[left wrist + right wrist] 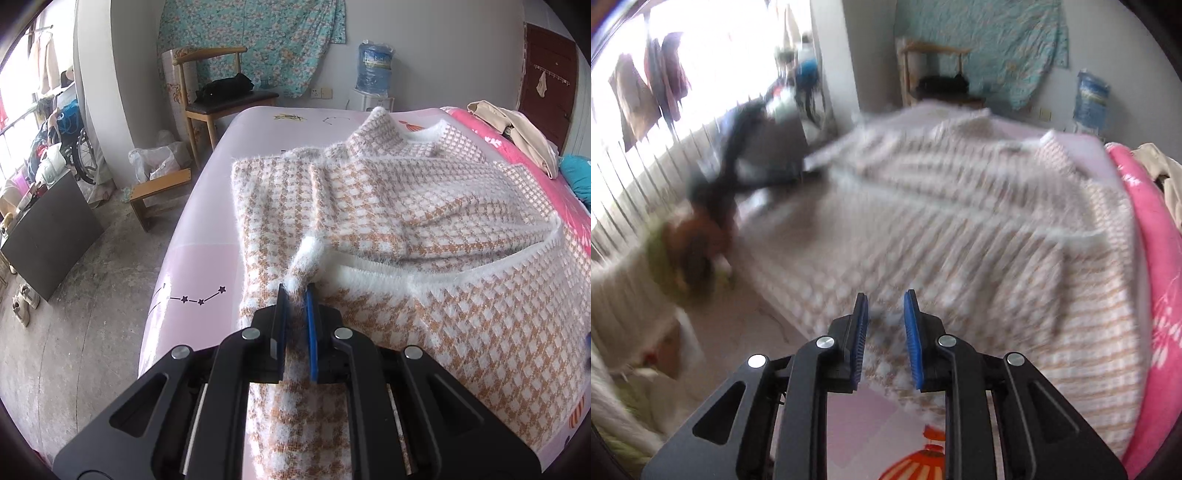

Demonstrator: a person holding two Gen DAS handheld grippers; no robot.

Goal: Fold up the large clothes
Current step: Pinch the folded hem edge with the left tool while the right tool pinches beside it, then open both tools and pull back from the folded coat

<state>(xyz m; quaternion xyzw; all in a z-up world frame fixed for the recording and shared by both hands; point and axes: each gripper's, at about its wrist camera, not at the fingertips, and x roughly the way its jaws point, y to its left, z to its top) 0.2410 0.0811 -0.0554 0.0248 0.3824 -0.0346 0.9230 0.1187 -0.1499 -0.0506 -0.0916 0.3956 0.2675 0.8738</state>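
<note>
Pink sheet on the bed (pixel 207 206) with a fuzzy checked sweater (pixel 406 206) spread across it, sleeves folded in. Near the sweater's front hem, the left gripper (pixel 295 295) is pinching a white fluffy bit of it tight. Right gripper (pixel 885 301) hangs over the sweater's near edge, jaws slightly apart, nothing gripped; that view's blurry. Wooden chair (pixel 218 92) sits beyond the sweater.

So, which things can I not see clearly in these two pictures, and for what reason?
- Right wrist view: motion blur smears the sweater; its folds are unreadable.
- Right wrist view: whether the right gripper touches fabric is unclear; blur hides it.
- Left wrist view: the sweater's near hem is hidden under the left gripper, which pinches a fuzzy fold.
- Left wrist view: the sweater's right side is cut off by the frame edge.
</note>
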